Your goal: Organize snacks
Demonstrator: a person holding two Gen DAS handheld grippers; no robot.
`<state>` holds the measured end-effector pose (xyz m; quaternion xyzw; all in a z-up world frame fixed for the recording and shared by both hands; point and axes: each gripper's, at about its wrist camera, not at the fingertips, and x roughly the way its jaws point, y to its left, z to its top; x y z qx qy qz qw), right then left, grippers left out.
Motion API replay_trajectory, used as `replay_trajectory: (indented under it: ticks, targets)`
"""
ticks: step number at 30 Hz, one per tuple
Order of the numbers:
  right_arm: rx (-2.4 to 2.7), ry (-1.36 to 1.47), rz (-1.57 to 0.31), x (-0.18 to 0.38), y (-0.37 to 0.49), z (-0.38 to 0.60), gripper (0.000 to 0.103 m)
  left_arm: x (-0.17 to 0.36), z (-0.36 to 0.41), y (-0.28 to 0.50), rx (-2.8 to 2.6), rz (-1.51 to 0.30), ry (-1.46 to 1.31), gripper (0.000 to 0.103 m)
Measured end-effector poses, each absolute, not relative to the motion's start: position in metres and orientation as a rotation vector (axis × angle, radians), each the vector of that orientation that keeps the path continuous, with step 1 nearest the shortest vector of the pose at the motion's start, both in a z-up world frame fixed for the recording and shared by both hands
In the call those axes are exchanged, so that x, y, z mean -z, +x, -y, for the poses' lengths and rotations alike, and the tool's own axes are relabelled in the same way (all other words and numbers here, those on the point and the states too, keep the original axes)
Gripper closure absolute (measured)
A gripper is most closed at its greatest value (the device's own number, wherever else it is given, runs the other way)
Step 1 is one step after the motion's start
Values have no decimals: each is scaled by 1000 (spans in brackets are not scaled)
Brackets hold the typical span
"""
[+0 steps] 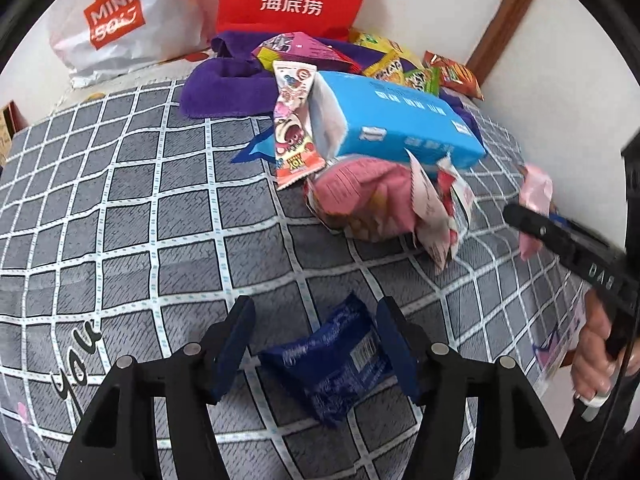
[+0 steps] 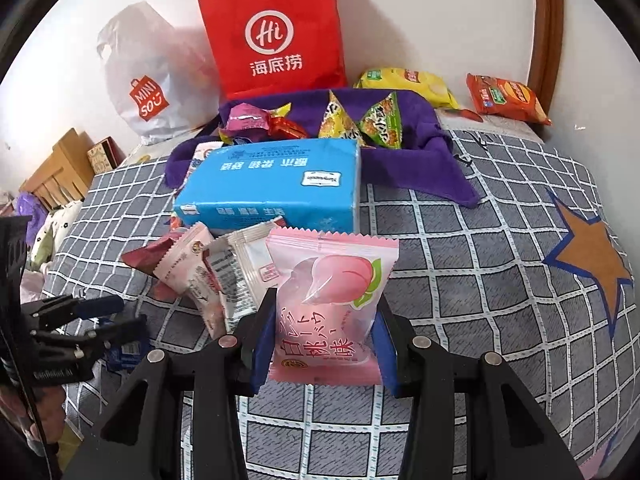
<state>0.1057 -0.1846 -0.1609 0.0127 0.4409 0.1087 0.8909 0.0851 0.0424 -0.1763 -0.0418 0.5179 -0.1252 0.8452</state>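
Note:
A dark blue snack packet (image 1: 336,364) lies flat on the grey checked bedsheet (image 1: 140,208). It sits between the fingers of my left gripper (image 1: 316,308), which is open, with a gap at the left pad. My right gripper (image 2: 326,300) is shut on a pink peach-print packet (image 2: 332,304) and holds it upright above the sheet. In the left wrist view that gripper (image 1: 528,216) comes in from the right edge with the pink packet (image 1: 536,188). The right wrist view shows the left gripper (image 2: 124,316) low on the left over the blue packet (image 2: 124,354).
A light blue box (image 2: 272,184) rests on a heap of pink and white packets (image 2: 224,276). Behind it a purple cloth (image 2: 420,148) holds several snacks. A red paper bag (image 2: 272,28) and a white shopping bag (image 2: 152,80) lean on the wall. Yellow (image 2: 408,80) and orange (image 2: 504,98) bags lie at the back right.

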Motion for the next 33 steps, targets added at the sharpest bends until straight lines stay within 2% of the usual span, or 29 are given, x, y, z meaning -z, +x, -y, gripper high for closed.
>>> replay_trajectory:
  ticks: [11,15,19,22,24,26,33]
  targets:
    - [-236,32,-924,166,97,183,59,180,-32,63,261,-1090,-61,41]
    - [-233,26,-931,168,92,184,59,185,-17,49,289,-1061,32,25]
    - [-230,33,-925,166,88,184,59,186,-9,43,254,-1032,98,26]
    - [-227,15,-915,162,85,184,59,184,-9,43,243,-1012,112,41]
    - [-225,12,-911,161,84,185,59,181,-16,42,252,-1011,75,54]
    - [-224,23,-911,160,84,187,59,175,-22,43,271,-1007,30,61]
    - [-224,18,-902,154,84,187,59,165,-24,43,290,-992,11,76]
